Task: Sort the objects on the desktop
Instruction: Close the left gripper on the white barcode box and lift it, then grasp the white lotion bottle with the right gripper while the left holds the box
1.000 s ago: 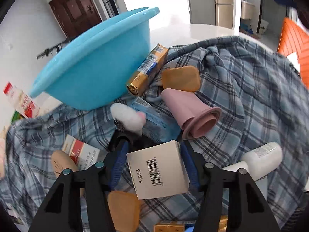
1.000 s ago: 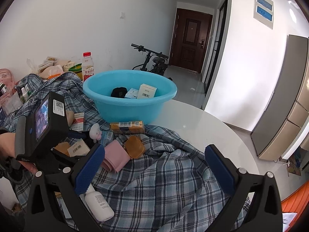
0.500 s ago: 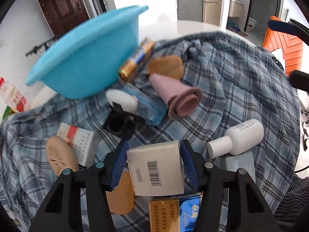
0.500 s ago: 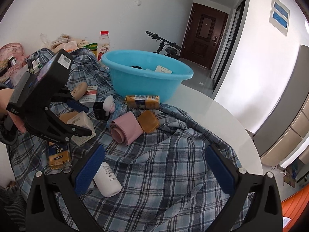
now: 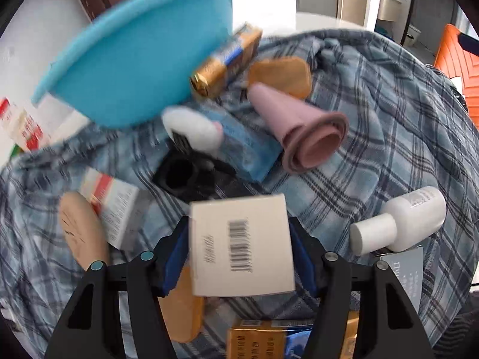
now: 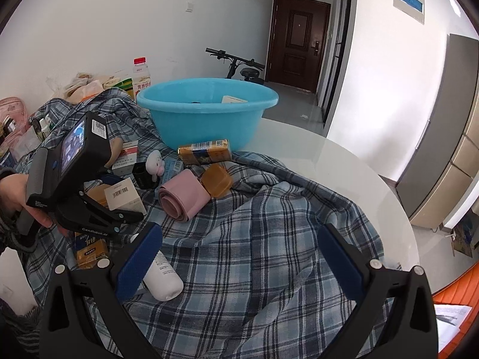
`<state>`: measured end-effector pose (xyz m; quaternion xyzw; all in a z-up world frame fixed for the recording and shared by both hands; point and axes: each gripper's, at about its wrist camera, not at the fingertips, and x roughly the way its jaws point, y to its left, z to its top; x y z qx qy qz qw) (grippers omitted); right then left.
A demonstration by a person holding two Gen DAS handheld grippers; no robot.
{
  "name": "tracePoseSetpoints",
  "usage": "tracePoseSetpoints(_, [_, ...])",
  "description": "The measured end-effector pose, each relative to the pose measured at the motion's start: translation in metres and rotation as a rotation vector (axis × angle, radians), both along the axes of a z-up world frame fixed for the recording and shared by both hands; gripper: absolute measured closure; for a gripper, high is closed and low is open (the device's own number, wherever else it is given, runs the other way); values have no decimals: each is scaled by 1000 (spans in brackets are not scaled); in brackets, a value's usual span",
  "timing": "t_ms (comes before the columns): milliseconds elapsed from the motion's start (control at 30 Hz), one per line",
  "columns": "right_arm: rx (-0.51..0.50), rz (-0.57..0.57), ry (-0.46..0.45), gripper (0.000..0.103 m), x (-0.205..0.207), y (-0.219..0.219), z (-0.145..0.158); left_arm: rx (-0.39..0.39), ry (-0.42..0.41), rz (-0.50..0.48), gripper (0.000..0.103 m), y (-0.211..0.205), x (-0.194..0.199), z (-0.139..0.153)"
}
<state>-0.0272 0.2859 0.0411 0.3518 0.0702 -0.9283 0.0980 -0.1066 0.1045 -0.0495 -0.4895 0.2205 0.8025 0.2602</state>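
Observation:
My left gripper (image 5: 241, 248) is shut on a small white box with a barcode (image 5: 241, 243) and holds it above the plaid cloth; it also shows in the right wrist view (image 6: 122, 196). The blue basin (image 5: 143, 56) stands beyond it, with a box inside it in the right wrist view (image 6: 209, 110). My right gripper (image 6: 239, 257) is open and empty above the cloth. Between box and basin lie a pink roll (image 5: 302, 131), a gold pack (image 5: 227, 59), an amber soap bar (image 5: 281, 74) and a black holder (image 5: 185, 173).
A white bottle (image 5: 398, 224) lies at the right on the plaid cloth (image 6: 269, 239). A red-and-white box (image 5: 113, 203), a tan oval (image 5: 80, 230) and a gold-blue pack (image 5: 263, 341) lie near the left gripper. A bottle and bags (image 6: 140, 74) stand by the wall.
The left gripper has lifted the white box and moved it toward the basin; the view is blurred by motion. The right gripper has drawn back slightly and stays open.

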Motion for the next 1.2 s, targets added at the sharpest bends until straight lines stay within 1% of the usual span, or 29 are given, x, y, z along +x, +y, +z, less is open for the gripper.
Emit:
tracePoseSetpoints(67, [-13, -11, -13, 0, 0, 3, -3, 37, -54, 26, 38, -3, -5, -2])
tracePoseSetpoints(133, [-13, -18, -19, 0, 2, 5, -6, 45, -54, 44, 38, -3, -7, -2])
tracePoseSetpoints(267, [-14, -10, -31, 0, 4, 3, -10, 57, -54, 19, 38, -2, -6, -3])
tracePoseSetpoints(333, [-14, 13, -42, 0, 6, 0, -13, 50, -61, 18, 38, -2, -8, -3])
tracePoseSetpoints(367, [-12, 29, -46, 2, 7, -3, -14, 35, -61, 18, 38, -1, -9, -2])
tracePoseSetpoints(400, [-8, 47, -49, 3, 9, -7, -15, 21, -54, 25, 40, -1, -10, 1])
tracePoseSetpoints(433, [-2, 69, -51, 3, 10, -11, -16, 23, -36, 33, 43, -3, -12, 6])
tracePoseSetpoints(500, [16, 105, -46, 3, 14, -19, -17, 57, -2, 31, 45, -5, -13, 20])
tracePoseSetpoints(533, [24, 118, -41, 3, 16, -22, -17, 62, 3, 23, 49, -5, -12, 23])
tracePoseSetpoints(667, [29, 136, -30, 3, 20, -29, -15, 38, 40, -10, 49, -7, -7, 28])
tracePoseSetpoints(767, [14, 129, -38, 3, 16, -30, -17, 50, 25, 2, 49, -15, -9, 24])
tracePoseSetpoints(833, [6, 123, -53, 3, 13, -32, -19, 37, 14, 15, 47, -18, -11, 18])
tracePoseSetpoints(900, [1, 122, -69, 3, 10, -34, -22, 19, 1, 12, 47, -16, -8, 9])
tracePoseSetpoints(967, [4, 122, -74, 3, 10, -36, -22, 15, 5, 4, 47, -15, -6, 4])
tracePoseSetpoints(1067, [24, 126, -67, 3, 13, -39, -21, 48, 22, 24, 49, -21, -7, 10])
tracePoseSetpoints(1167, [34, 142, -75, 11, 15, -40, -22, 33, 74, 85, 49, -32, -8, 22])
tracePoseSetpoints(1200, [28, 152, -85, 11, 15, -41, -23, 40, 83, 93, 49, -36, -7, 27])
